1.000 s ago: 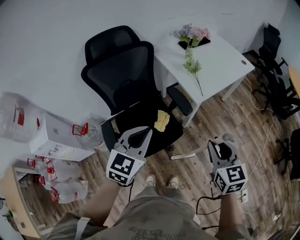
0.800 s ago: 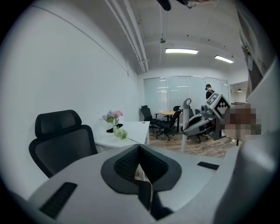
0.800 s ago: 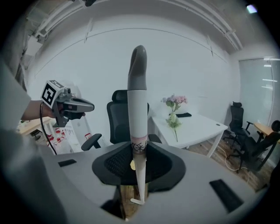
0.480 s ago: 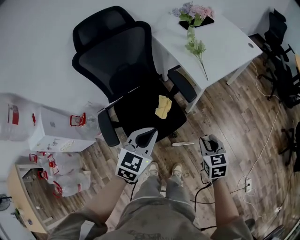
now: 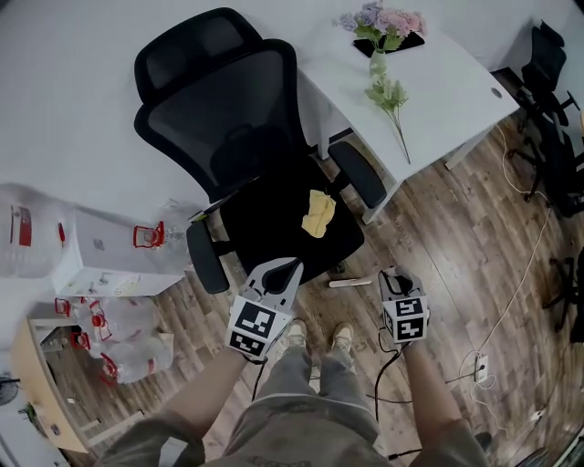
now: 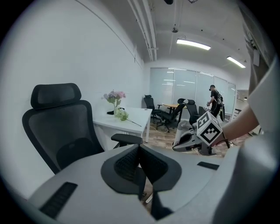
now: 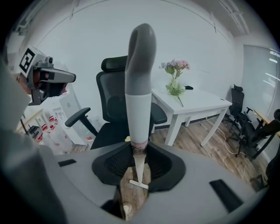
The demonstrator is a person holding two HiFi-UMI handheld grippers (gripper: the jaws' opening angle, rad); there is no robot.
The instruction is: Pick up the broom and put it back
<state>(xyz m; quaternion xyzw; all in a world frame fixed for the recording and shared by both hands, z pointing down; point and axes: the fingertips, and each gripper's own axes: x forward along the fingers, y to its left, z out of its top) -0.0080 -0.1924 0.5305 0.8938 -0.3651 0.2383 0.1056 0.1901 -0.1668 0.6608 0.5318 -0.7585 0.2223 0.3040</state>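
Note:
The broom's white handle (image 7: 139,100) with a grey grip end stands up between the jaws of my right gripper (image 7: 139,151), which is shut on it. Far below, the broom's narrow white head (image 7: 139,184) rests on the wooden floor. In the head view that head (image 5: 351,282) lies by the chair's base, just left of the right gripper (image 5: 394,276). My left gripper (image 5: 290,264) hangs over the front of the chair seat. In the left gripper view the left gripper (image 6: 139,148) has its pads shut together on nothing.
A black office chair (image 5: 265,155) with a yellow cloth (image 5: 318,212) on its seat stands straight ahead. A white desk (image 5: 438,82) with flowers (image 5: 383,23) is at the back right. A white box (image 5: 100,251) and water bottles (image 5: 119,328) crowd the left. Cables (image 5: 511,301) trail across the floor at right.
Both grippers have sunk toward the floor, the right one farther, with the broom handle still between its jaws. The right gripper now sits closer to the chair base.

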